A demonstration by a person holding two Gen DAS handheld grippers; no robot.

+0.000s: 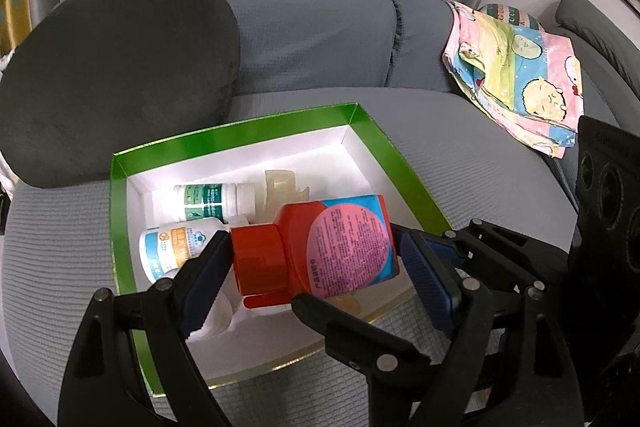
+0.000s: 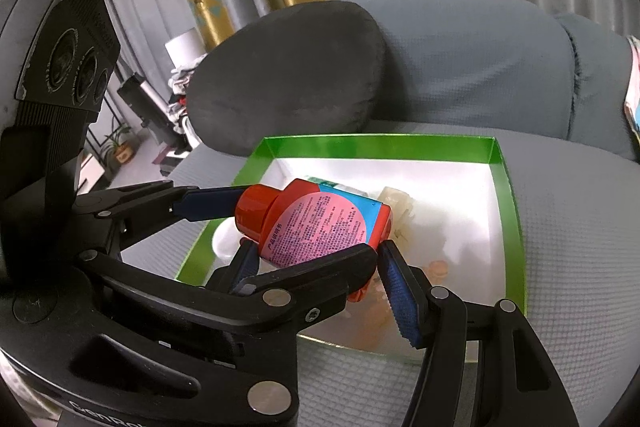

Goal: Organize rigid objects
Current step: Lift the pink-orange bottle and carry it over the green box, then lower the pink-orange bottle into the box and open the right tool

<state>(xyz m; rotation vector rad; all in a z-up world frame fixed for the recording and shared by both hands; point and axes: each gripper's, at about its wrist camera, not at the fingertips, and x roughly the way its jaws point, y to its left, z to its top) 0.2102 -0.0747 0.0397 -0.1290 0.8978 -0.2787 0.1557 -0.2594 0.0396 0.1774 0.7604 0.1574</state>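
Observation:
A red bottle [image 1: 320, 247] with a red cap and a pink round label is held lying sideways over a green-walled white box [image 1: 240, 127]. My left gripper [image 1: 316, 259] is shut on the red bottle end to end, one pad on the cap and one on the base. The bottle shows in the right wrist view [image 2: 316, 227] over the same box [image 2: 380, 143]. My right gripper [image 2: 316, 267] stands around the bottle's lower side with its jaws apart. Two white pill bottles [image 1: 212, 201] and a pale plastic clip [image 1: 280, 187] lie in the box.
The box rests on a grey ribbed sofa seat [image 1: 460, 167]. A dark grey cushion [image 1: 112, 79] leans behind it at the left. A colourful cartoon cloth [image 1: 516, 75] lies at the right. Curtains hang behind the sofa.

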